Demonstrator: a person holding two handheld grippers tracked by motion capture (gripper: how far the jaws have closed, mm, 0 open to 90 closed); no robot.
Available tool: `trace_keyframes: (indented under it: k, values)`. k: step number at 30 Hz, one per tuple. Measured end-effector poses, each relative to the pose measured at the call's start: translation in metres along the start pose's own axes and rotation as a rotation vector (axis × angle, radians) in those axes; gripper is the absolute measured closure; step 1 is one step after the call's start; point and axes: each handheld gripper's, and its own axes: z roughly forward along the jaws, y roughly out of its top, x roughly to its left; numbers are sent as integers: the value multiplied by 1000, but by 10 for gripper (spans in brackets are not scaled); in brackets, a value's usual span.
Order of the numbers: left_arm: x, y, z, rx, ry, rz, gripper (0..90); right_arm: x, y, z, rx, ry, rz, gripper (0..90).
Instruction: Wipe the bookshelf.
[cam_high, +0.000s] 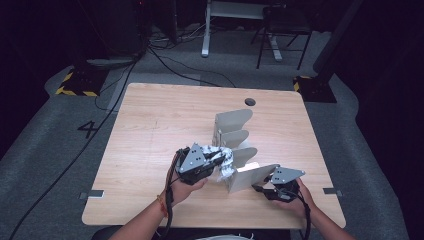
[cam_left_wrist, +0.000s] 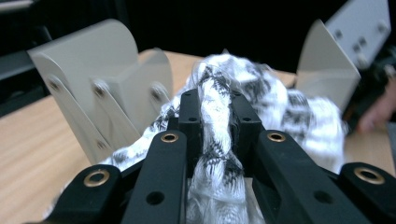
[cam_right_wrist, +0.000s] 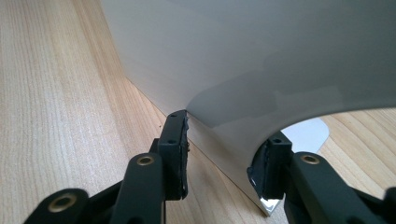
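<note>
here, a crumpled black-and-white cloth (cam_left_wrist: 280, 107) — bunched tight between the left tool's (cam_left_wrist: 215, 109) closed jaws

I see a soft, woven black-and-white cloth (cam_left_wrist: 280, 102) bunched between my left gripper's (cam_left_wrist: 215, 112) matt black plastic jaws, a smooth, matt grey metal rack (cam_high: 234, 131) with riveted dividers, and a pale, fine-grained wooden table (cam_high: 150, 130) with a dull finish.

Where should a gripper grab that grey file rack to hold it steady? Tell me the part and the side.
Take the file rack by its nearest upright divider, from the person's side near the table. That thin plate stands free at its edge, so fingers fit on both faces, as the right gripper shows.
</note>
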Motion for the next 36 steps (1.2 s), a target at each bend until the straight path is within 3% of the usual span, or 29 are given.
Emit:
trace_keyframes:
  k: [5,11,14,15,16,19,22,26,31,36]
  values:
    - [-3,-17,7,71,-72,3,785,1,0,0,0,-2,5,623]
    - [-5,-40,27,214,-85,43,783,0,0,0,0,-2,7,623]
    - [-2,-49,37,280,-64,65,780,0,0,0,1,-3,7,623]
    - [1,-51,39,283,-54,52,779,0,0,0,1,-3,5,623]
    - [5,-51,40,281,-48,33,779,0,0,0,1,-4,5,623]
    - [13,-48,41,273,-11,31,778,0,0,0,1,-3,7,624]
    - [24,-41,38,239,30,9,778,0,0,0,2,-3,6,624]
    - [33,-28,32,185,70,12,776,-1,0,0,2,-4,8,622]
    - [39,-6,23,89,92,6,777,-1,0,1,3,-4,11,620]
    - [36,11,16,18,79,24,777,-1,0,1,3,-5,11,620]
